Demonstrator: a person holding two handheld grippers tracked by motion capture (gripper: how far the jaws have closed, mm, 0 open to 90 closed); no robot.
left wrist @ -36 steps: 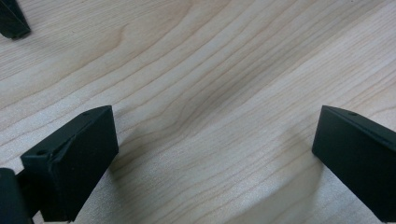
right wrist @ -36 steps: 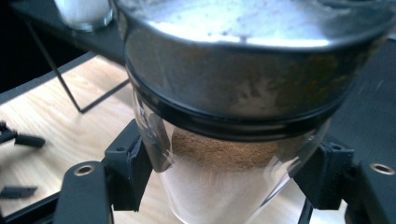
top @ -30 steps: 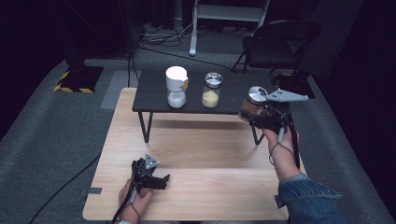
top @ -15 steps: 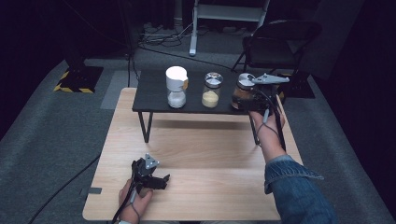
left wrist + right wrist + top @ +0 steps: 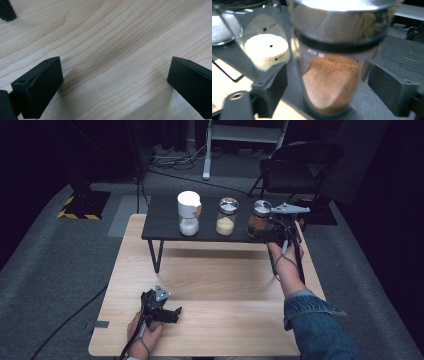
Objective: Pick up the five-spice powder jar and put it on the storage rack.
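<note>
The jar of brown powder (image 5: 329, 75), glass with a metal lid, is flanked untouched by the right gripper (image 5: 324, 95), just opened, at the black shelf's (image 5: 160, 222) right end.

A light wooden table (image 5: 225, 285) stands on grey carpet (image 5: 60, 265). Toward its far edge sits a low black riser shelf (image 5: 160, 220) on thin metal legs. Three jars stand in a row on the shelf. The jar of brown powder (image 5: 260, 217), with a metal lid, sits right between the open jaws of the right gripper (image 5: 267, 227), whose pads stand clear of the glass. Just beyond it from that gripper is a jar of yellow grains (image 5: 226, 216), then a white-lidded jar of white grains (image 5: 189, 213). The left gripper (image 5: 162, 307) rests on bare wood at the table's near edge, well apart from the shelf.
</note>
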